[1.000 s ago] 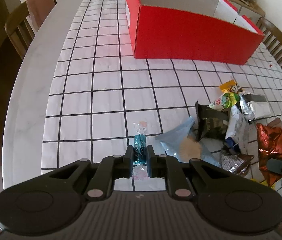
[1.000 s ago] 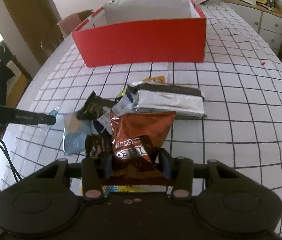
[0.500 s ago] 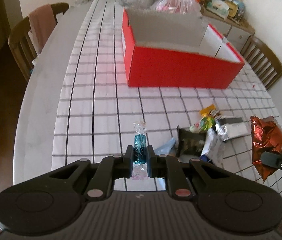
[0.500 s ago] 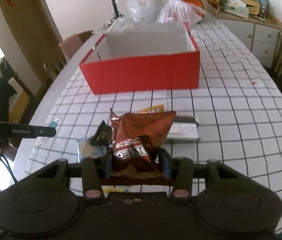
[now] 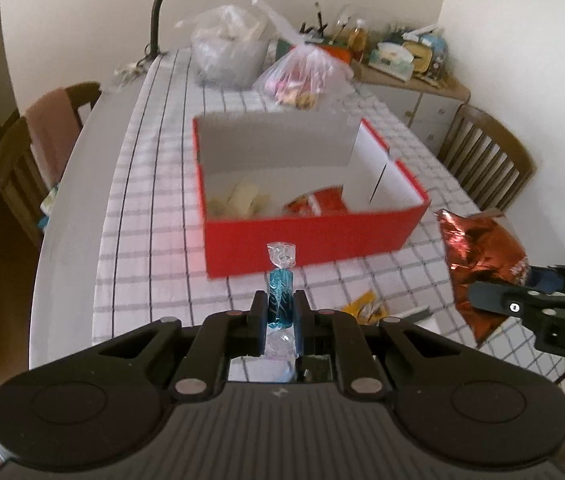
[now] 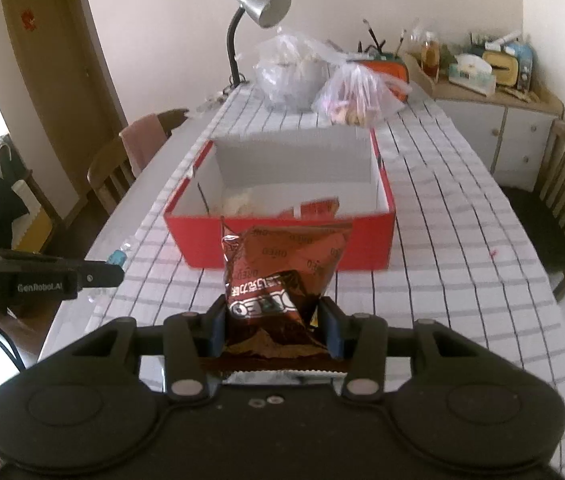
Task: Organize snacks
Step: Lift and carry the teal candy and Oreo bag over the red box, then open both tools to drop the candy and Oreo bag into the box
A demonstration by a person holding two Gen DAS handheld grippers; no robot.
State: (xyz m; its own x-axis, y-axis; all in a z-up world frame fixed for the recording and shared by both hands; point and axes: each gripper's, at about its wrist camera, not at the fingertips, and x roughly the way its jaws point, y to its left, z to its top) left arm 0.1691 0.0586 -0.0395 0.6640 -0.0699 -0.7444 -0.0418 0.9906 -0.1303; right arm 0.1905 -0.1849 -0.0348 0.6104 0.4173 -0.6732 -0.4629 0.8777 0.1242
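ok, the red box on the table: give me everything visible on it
The red box is an open-topped rectangular cardboard carton, red outside, white inside, lid absent. A white divider walls off one end. The large compartment holds pale snack pieces and a red-orange packet. It sits flat on the checked tablecloth, upright, mid-table, with two plastic bags behind it. Neither tool touches it; the edges look a bit motion-blurred.

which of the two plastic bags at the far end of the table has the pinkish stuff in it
The smaller plastic bag, the one nearer the red box; pink and tan items show through it. The bigger bag beside the lamp looks grey-white.
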